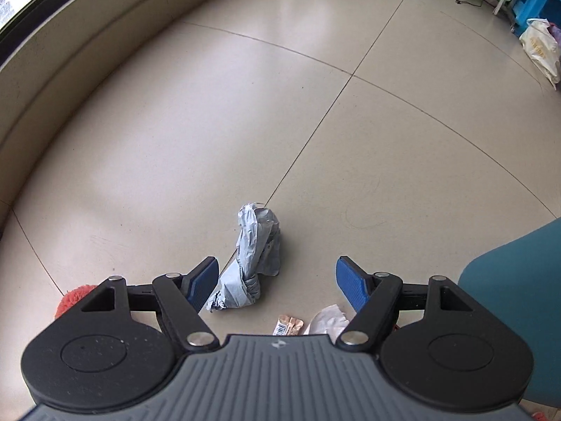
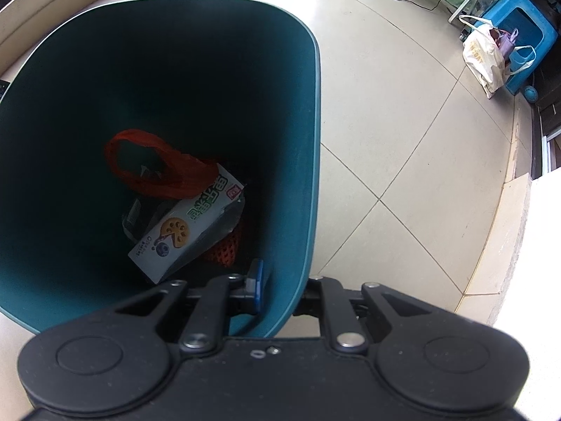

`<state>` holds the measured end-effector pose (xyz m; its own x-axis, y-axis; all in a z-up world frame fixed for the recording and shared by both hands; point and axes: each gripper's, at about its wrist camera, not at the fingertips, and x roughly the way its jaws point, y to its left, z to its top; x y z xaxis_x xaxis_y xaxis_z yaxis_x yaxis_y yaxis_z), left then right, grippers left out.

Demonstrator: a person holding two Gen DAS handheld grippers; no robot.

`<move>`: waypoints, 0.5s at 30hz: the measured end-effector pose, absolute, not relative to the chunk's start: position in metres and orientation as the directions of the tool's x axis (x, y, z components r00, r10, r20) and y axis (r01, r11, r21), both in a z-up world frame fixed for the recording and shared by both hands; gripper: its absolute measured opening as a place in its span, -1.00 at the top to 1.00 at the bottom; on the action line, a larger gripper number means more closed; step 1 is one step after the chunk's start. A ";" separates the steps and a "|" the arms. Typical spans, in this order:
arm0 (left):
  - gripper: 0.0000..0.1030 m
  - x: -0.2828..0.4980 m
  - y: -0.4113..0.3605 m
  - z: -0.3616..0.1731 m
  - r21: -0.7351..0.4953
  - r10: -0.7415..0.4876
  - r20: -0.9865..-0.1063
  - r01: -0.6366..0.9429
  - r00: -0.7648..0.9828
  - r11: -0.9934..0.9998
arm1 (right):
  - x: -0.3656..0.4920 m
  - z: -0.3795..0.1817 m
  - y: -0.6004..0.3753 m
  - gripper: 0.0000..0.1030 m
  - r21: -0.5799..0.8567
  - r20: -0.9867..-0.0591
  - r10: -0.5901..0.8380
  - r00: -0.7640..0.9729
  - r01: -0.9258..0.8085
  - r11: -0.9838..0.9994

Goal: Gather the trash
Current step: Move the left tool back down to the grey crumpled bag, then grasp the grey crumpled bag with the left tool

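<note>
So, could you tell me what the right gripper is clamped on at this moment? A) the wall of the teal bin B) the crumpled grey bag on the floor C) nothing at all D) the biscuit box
A: in the right wrist view the right gripper has one finger inside and one outside the teal bin, closed on its wall, while the biscuit box lies loose at the bottom.

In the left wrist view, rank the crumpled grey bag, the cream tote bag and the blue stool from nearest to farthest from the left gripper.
From the left gripper, nearest first:
1. Crumpled grey bag: on the floor between the open fingers, nearer the left one.
2. Cream tote bag: far right, on the floor.
3. Blue stool: top right corner, just behind the tote.
</note>
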<state>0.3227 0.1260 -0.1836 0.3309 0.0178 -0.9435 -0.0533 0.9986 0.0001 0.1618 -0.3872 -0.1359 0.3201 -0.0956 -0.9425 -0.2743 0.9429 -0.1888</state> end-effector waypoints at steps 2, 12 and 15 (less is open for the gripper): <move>-0.43 0.327 0.135 -0.205 -0.002 0.020 -0.952 -0.073 0.304 0.997 | 0.162 -0.138 -0.386 0.76 -0.182 -0.947 -0.093 0.308 -0.275 0.944; -0.42 0.348 0.154 -0.291 0.026 0.055 -0.979 -0.146 0.195 0.989 | 0.162 -0.148 -0.378 0.75 -0.213 -0.950 -0.129 0.283 -0.290 0.933; -0.42 0.349 0.153 -0.305 0.044 0.070 -0.981 -0.144 0.180 0.989 | 0.161 -0.149 -0.378 0.75 -0.213 -0.951 -0.129 0.281 -0.293 0.932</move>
